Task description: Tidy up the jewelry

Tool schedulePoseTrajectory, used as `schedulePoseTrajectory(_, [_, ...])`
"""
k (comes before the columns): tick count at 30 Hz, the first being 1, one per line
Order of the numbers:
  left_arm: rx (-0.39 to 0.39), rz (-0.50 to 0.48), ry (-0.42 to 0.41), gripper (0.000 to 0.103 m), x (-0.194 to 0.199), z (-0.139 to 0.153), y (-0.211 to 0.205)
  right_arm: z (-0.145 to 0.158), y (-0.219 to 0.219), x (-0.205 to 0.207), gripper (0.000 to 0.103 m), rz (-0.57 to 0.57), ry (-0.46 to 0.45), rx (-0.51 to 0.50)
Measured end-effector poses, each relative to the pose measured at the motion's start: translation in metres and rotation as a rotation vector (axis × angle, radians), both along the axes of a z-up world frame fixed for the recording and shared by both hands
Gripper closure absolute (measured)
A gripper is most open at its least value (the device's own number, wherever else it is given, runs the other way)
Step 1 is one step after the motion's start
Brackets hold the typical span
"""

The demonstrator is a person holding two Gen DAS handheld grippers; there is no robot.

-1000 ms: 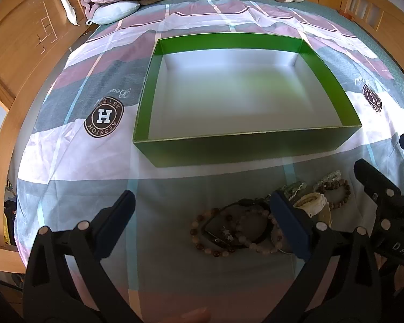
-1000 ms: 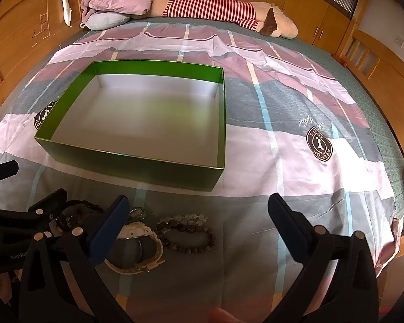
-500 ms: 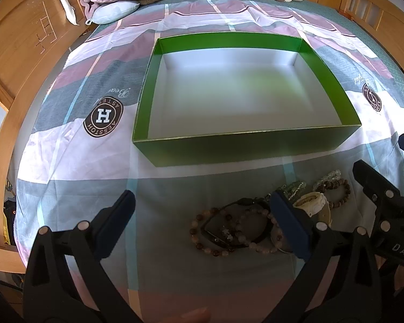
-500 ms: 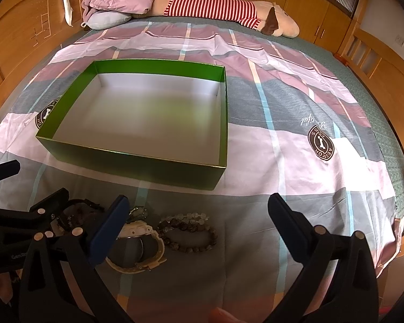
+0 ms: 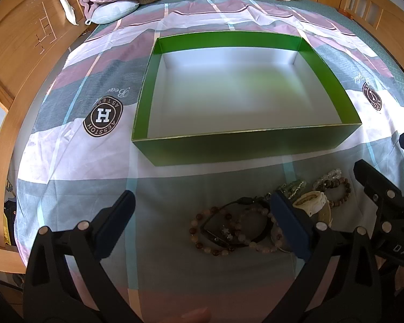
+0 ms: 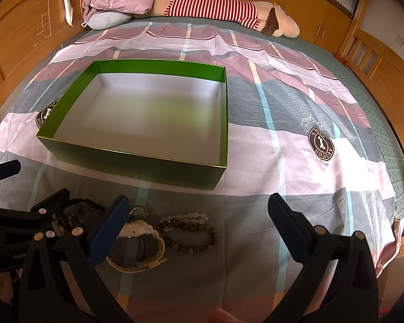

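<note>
Over the last second almost nothing had shifted: both tools hung above the bed (image 6: 296, 113), so no piece had been taken up and the sorting had not begun. The left tool (image 5: 202, 215) stood with its fingers wide apart and empty; the right tool (image 6: 198, 215) likewise. One green box (image 5: 245, 149) sat bare on the far side. Nearer lay the jewelry: one cream watch (image 6: 137, 245), a dark beaded bracelet (image 6: 188, 231), a pale beaded bracelet (image 5: 215, 231), and one black band (image 5: 223, 237), tangled beyond a sure count.

Glossy green cardboard box (image 5: 245, 148), matt cloth bedspread (image 5: 75, 161), varnished wooden bedframe (image 5: 18, 53).
</note>
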State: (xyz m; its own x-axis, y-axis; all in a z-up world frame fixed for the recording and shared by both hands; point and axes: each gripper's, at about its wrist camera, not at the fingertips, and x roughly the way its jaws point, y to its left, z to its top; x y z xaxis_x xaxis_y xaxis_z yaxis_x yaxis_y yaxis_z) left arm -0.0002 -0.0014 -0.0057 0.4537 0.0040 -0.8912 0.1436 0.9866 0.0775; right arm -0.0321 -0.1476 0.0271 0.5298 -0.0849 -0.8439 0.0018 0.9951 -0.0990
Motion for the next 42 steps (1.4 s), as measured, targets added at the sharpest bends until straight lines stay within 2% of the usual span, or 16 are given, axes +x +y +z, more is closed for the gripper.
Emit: schedulePoseTrajectory(42, [0.002, -0.006, 0.007, 0.002, -0.0009, -0.0006, -0.0002, 0.0003, 0.0038, -0.0005, 0.001, 0.011, 0.002, -0.009])
